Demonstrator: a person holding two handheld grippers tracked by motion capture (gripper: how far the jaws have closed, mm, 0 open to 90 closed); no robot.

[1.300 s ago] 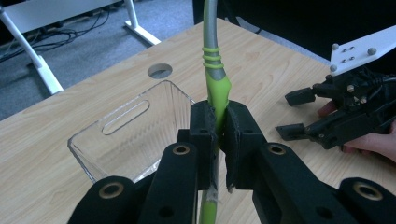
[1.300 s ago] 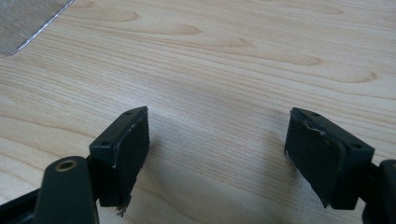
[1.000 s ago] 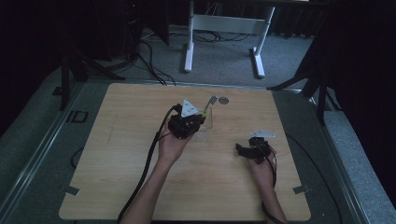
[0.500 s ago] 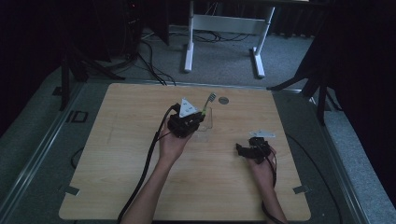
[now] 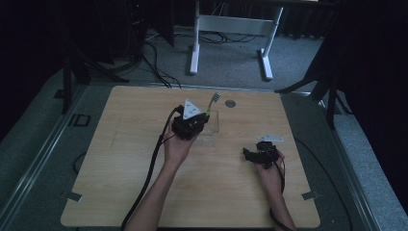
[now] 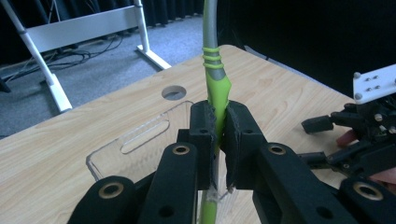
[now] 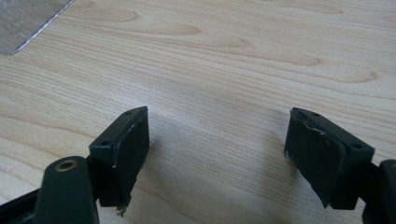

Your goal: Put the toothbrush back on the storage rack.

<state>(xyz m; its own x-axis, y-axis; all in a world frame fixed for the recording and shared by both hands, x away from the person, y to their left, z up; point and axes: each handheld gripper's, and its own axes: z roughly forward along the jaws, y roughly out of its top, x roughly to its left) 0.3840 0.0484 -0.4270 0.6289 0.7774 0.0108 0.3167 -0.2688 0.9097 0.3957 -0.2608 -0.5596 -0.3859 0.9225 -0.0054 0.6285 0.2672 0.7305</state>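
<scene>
Left gripper (image 6: pixel 218 128) clamps green toothbrush (image 6: pixel 215 88) upright over clear tray (image 6: pixel 140 140); right gripper (image 7: pixel 217 154) wide open, empty. Next: likely lower and release into tray.

one toothbrush (image 6: pixel 215 88), one clear tray (image 6: pixel 140 140), two tongs (image 6: pixel 218 126) (image 7: pixel 217 140)

A lab or recording studio: black curtains (image 5: pixel 370 57) hang around the wooden surface (image 5: pixel 144 187), which stands on grey carpet (image 5: pixel 231 67). Beyond the surface are a white desk frame (image 5: pixel 231 24) and loose cables (image 5: pixel 154 57).
</scene>
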